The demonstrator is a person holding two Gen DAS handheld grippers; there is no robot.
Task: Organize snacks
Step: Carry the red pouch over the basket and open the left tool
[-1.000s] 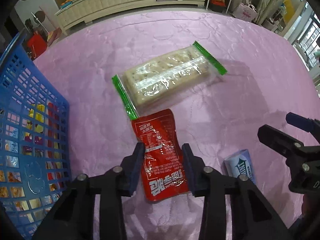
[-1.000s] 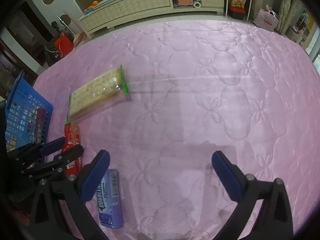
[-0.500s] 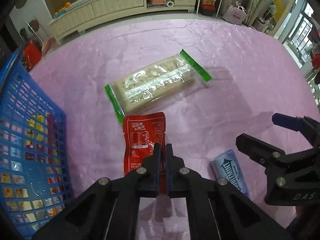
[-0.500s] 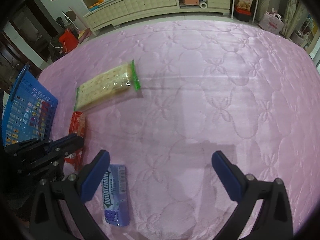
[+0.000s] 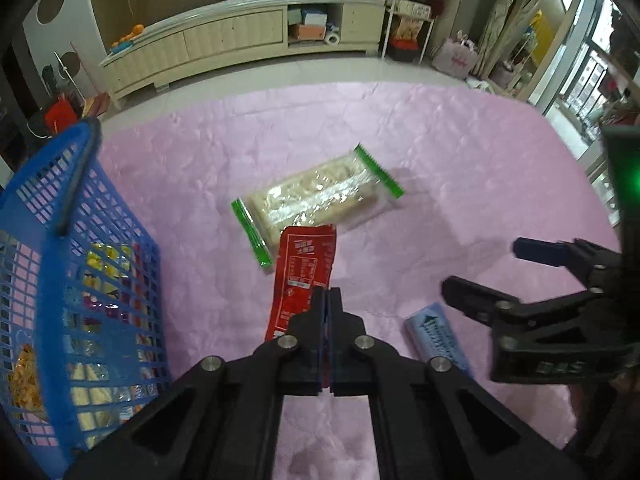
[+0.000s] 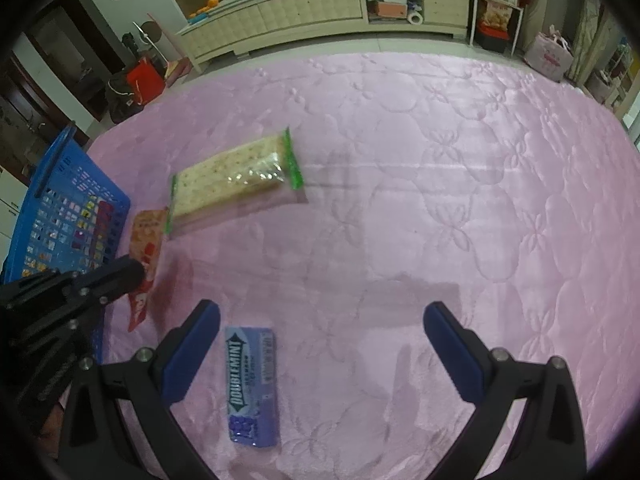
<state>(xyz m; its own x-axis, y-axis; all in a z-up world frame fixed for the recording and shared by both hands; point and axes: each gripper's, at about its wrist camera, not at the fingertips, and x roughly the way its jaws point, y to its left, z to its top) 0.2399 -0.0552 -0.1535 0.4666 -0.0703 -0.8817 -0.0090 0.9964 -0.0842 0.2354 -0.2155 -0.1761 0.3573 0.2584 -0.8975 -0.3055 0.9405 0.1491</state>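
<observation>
- Fingers first: your left gripper [image 5: 327,300] is clamped flat on the red sachet [image 5: 304,276], pads meeting with only the film between them. Your right gripper [image 6: 320,344] stands wide apart with nothing in it, straddling the gum pack [image 6: 251,384] without touching it.
- Pink quilted cover [image 6: 440,200]: largest surface, soft, satin sheen, stitched flower pattern. It gives no firm backing, so I judge thin packets want an edge pinch rather than a press-down.
- Blue basket [image 5: 80,264]: rigid plastic lattice with a dark handle, at the left edge of the cover. It holds several foil and clear packets, seen through the mesh, so it reads as the collection point.
- Cracker pack [image 5: 316,196]: long clear wrapper with green crimped ends, pale square crackers in a row. It lies flat at mid-cover, untouched.
- Red sachet: thin, limp, printed film. You hold it by its near end; the far end overlaps the cracker pack in the left view, and it appears clear of the cover. It hangs just right of the basket, probably bound there.
- Gum pack: small, stiff, purple-blue rectangular, glossy. It lies flat between your right fingers, likely your next pick.
</observation>
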